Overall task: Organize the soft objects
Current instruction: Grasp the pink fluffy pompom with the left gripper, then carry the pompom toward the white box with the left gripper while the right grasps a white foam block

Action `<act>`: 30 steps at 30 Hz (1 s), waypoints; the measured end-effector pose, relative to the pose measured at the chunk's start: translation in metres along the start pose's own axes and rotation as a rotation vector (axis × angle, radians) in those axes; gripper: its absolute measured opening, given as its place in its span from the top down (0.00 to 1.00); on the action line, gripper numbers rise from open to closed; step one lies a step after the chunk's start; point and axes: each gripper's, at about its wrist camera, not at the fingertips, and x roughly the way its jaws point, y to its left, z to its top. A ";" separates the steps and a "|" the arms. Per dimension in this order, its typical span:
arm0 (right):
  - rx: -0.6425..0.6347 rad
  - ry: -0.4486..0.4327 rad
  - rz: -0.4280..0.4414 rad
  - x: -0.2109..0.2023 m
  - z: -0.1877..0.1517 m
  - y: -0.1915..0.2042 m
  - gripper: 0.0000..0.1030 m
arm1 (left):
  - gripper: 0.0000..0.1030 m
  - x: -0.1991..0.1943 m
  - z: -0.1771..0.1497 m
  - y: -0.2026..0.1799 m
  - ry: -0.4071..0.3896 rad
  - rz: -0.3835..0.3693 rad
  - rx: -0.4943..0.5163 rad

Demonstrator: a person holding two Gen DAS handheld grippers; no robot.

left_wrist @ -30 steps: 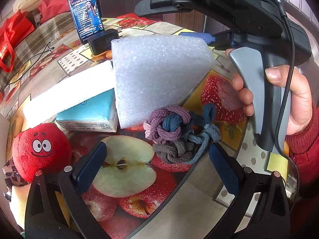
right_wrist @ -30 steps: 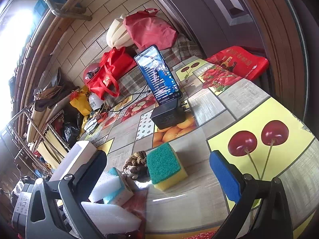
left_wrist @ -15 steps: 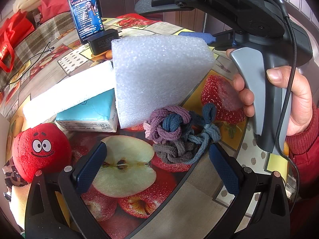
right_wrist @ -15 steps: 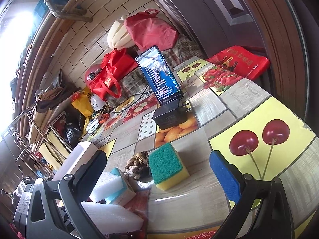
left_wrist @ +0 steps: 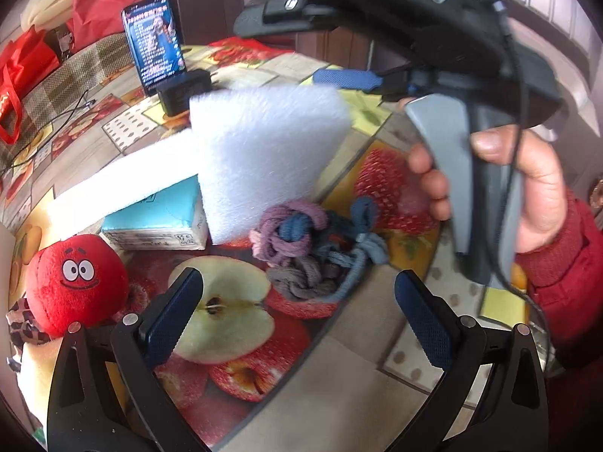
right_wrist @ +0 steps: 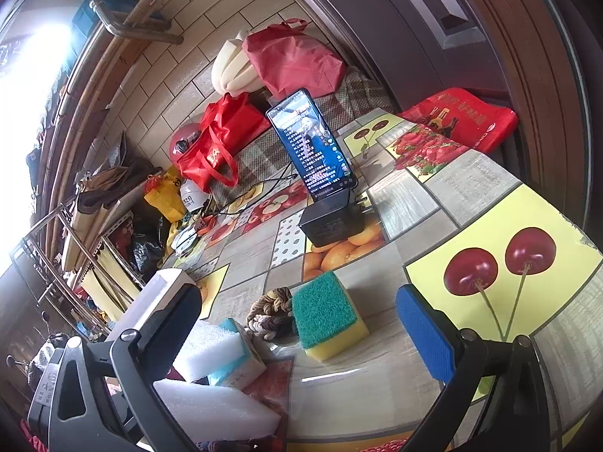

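In the left wrist view my left gripper is open and empty, low over the fruit-print table, just short of a knotted purple, blue and grey rope toy. Behind the toy stands a white foam block, next to a teal tissue pack under a long white foam strip. A red plush ball with a face sits at the left. In the right wrist view my right gripper is open and empty, in front of a green and yellow sponge and a brown knotted rope.
The right gripper's body and the hand holding it fill the upper right of the left wrist view. A phone on a black stand stands at the table's far side. Red bags and cluttered shelves lie beyond. The table edge curves near me.
The right gripper has shifted slightly, so the sponge and phone sit a little further right in its view. The left gripper and the objects have barely moved.
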 end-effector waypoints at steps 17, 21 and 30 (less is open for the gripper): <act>-0.267 -0.030 0.007 -0.025 -0.012 0.055 0.00 | 0.01 -0.159 -0.108 0.116 -0.276 0.196 -0.445; -0.383 0.026 0.025 -0.031 -0.026 0.071 0.00 | 0.09 -0.145 -0.115 0.112 -0.228 0.217 -0.393; -0.500 0.203 -0.040 0.003 -0.040 0.082 0.09 | 0.52 -0.110 -0.107 0.105 -0.098 0.210 -0.279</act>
